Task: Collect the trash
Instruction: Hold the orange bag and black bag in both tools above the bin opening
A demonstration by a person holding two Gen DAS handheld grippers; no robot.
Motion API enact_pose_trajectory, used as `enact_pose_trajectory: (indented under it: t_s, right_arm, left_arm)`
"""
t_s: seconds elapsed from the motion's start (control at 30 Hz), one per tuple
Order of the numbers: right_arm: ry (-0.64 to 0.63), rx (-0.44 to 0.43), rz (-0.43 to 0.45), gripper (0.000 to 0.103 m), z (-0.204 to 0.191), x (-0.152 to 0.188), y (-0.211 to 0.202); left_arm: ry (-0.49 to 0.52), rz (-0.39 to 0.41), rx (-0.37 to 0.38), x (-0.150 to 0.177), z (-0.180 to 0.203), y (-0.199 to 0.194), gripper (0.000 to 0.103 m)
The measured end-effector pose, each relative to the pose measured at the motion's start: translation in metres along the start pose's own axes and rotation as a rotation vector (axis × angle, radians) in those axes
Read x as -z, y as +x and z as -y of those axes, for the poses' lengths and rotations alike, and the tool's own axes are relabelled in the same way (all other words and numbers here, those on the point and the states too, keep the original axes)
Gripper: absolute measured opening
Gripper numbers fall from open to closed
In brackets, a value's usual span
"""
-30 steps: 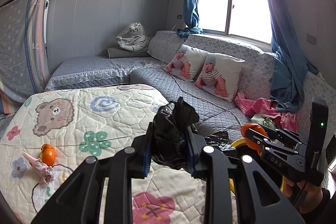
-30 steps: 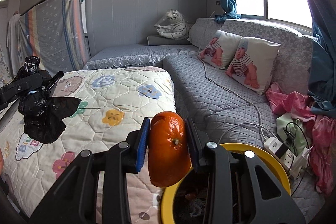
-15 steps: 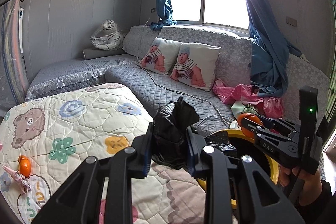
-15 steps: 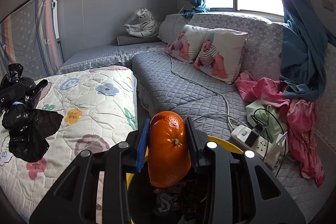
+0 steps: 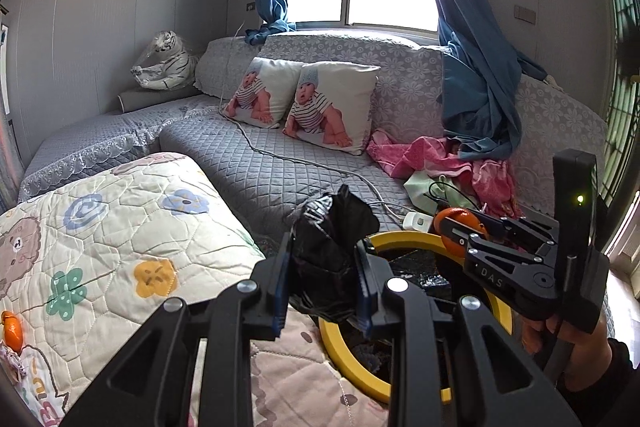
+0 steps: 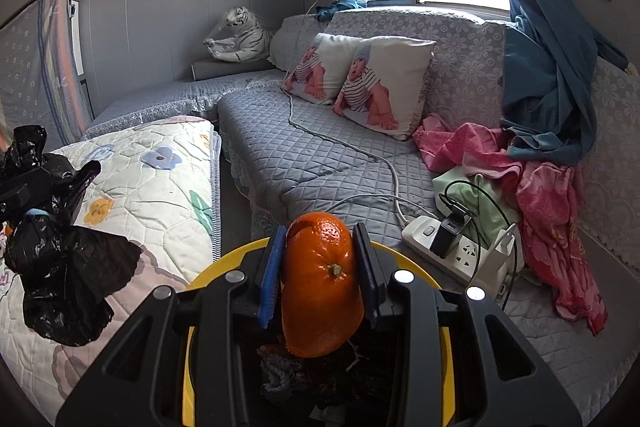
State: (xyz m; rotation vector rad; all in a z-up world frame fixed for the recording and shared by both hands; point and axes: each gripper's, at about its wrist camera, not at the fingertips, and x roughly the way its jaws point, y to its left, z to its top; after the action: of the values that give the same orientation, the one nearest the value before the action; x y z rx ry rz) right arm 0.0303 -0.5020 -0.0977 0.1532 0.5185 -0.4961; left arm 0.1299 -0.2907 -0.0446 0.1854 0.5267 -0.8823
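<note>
Both jaws clamp trash, seemingly firmly.

Two baby-print cushions (image 5: 304,103) lean on grey sofa (image 5: 256,167); plush tiger (image 6: 240,35) in corner; pink cloth (image 6: 532,171) beside power strip (image 6: 452,247).

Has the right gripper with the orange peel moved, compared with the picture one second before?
Yes. The right gripper, shut on the orange peel, has come over the yellow bin; a second ago the bin's rim lay to its right.
</note>
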Motion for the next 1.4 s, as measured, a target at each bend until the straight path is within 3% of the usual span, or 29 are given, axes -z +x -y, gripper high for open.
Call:
enact_pose_trajectory:
  t_s: [0.3,0.7,1.4]
  right_arm:
    - [0.050,0.062,-0.041,0.032,0.024,0.008,0.010]
    - [0.120,0.072,-0.108,0.033,0.045,0.018,0.025]
    - [0.148,0.065,-0.158,0.034,0.049,0.024,0.034]
  left_arm:
    - [0.018,-0.052,0.029,0.008,0.018,0.036,0.025]
    - [0.030,-0.141,0.061,0.023,0.045,0.082,0.025]
    - [-0.009,-0.196,0.060,0.032,0.045,0.101,0.026]
